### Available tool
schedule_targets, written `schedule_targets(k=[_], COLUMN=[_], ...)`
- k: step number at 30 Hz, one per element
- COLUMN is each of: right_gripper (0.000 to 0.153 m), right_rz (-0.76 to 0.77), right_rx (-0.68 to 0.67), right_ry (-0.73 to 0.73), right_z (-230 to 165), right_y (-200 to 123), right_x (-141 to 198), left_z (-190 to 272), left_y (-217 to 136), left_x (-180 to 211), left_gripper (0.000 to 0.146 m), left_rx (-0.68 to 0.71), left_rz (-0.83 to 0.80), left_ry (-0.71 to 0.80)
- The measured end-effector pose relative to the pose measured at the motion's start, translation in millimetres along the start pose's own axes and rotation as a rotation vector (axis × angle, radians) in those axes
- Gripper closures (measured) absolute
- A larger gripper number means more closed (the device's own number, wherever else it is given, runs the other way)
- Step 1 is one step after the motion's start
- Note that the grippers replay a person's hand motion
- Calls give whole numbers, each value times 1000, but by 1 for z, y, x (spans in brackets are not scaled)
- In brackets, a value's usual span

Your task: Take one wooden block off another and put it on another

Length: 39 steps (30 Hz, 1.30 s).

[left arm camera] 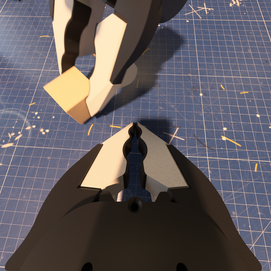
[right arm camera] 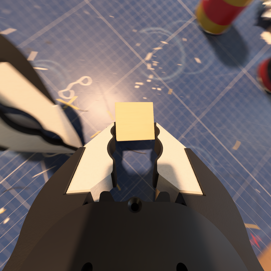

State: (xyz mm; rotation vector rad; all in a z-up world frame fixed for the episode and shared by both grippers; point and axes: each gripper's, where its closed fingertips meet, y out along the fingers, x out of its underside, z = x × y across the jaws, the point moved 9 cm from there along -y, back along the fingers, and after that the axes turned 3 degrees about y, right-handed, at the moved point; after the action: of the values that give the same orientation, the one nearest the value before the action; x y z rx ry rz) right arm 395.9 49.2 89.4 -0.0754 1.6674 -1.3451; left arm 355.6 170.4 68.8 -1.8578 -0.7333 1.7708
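Observation:
My right gripper [right arm camera: 134, 123] is shut on a light wooden block [right arm camera: 134, 115], held by its two sides above the blue cutting mat [right arm camera: 102, 58]; the block's shadow lies on the mat below it. In the left wrist view the same block [left arm camera: 68, 93] hangs tilted between the right gripper's [left arm camera: 76, 92] white fingers, up and to the left of my left gripper [left arm camera: 134, 123]. My left gripper is shut and empty, tips pointing at the mat [left arm camera: 205, 132]. It also shows at the left of the right wrist view [right arm camera: 74, 148]. No other stacked blocks show clearly.
A red and yellow can [right arm camera: 217, 16] stands at the upper right of the right wrist view. A red object [right arm camera: 265, 74] is cut off at the right edge. An orange-brown corner [right arm camera: 265, 258] shows at the bottom right; I cannot tell what it is.

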Motion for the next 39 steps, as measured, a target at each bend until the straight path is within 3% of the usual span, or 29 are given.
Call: schedule_targets(k=[2, 3, 5, 6, 8, 9, 11, 12, 14, 15, 17, 18, 19, 20, 21, 23, 24, 26, 27, 29, 30, 32, 33, 35, 36, 38, 39], right_gripper=[102, 102, 102, 102, 102, 102, 102, 102, 102, 102, 102, 102, 102, 102, 102, 102, 102, 102, 102, 102, 102, 102, 102, 102, 102, 102, 102], right_rz=[-36, -36, 22, 18, -26, -18, 30, 19, -11, -4, 40, 41, 33, 26, 34, 72, 65, 32, 38, 77, 69, 37, 41, 69, 60, 24, 20], right_rx=[205, 209, -13, 17, 256, 248, 2, 30, 232, 243, 32, 26, 118, 207, 202, -17, 24, 254, 242, -9, 24, 249, 230, -30, -5, 194, 170], right_ry=[-31, -50, -28, -1, -69, -101, -60, -30, -67, -95, -68, -8, -5, -39, -67, -34, -7, -63, -98, -71, -29, -76, -113, -54, -1, -30, -48], right_z=[5, 1, -6, -2, 0, -7, -13, -10, -6, -10, -17, -12, -7, -7, -12, -17, -11, -7, -13, -19, -14, -10, -16, -21, -14, -5, -8], right_y=[0, 2, 6, 8, 8, 10, 15, 16, 16, 19, 23, 24, 25, 25, 27, 31, 31, 30, 32, 35, 35, 33, 34, 34, 34, 30, 28], right_x=[-2, -4, -8, -8, -12, -15, -19, -20, -23, -25, -28, -29, -30, -31, -33, -35, -35, -37, -39, -40, -40, -40, -41, -41, -40, -36, -34], left_z=[0, 0, 0, 0, 0, 0, 0, 0, 0, 0, 0, 0, 1, 1, 1, 1, 0, 0, 1, 1, 1, 0, 1, 1, 0, 1, 1], left_y=[0, 0, 0, 0, 0, 0, 0, 0, 0, 0, 0, 0, 0, 0, 0, 0, 0, 0, 0, 0, 0, 0, -1, -1, -1, -1, -1], left_x=[0, 0, 0, 0, 0, 0, 0, 0, 0, 0, 0, 0, 0, 0, 0, 1, 1, 1, 1, 1, 1, 1, 1, 1, 1, 1, 1], left_gripper=[146, 146, 146, 146, 146, 146, 146, 146, 146, 146, 146, 146, 146, 146, 146, 146, 146, 146, 146, 146, 146, 146, 146, 146, 146, 146, 146], left_rx=[0, -1, 0, 1, 1, 0, 0, 0, -2, -2, 2, 2, 1, -1, -2, 6, 8, 6, 4, 4, 4, 4, 3, 6, 7, 3, 2], left_rz=[0, 0, 0, 0, 0, 0, 0, 0, 0, 0, 0, 0, 0, 0, -1, 0, 0, 0, 0, 0, 0, 0, 0, 0, 0, 0, 0], left_ry=[-2, -1, 1, 0, 0, 1, 2, 1, 3, 4, 3, 3, 3, 5, 6, 1, -2, -3, 0, 2, 0, -1, 1, -1, -3, -1, 1])
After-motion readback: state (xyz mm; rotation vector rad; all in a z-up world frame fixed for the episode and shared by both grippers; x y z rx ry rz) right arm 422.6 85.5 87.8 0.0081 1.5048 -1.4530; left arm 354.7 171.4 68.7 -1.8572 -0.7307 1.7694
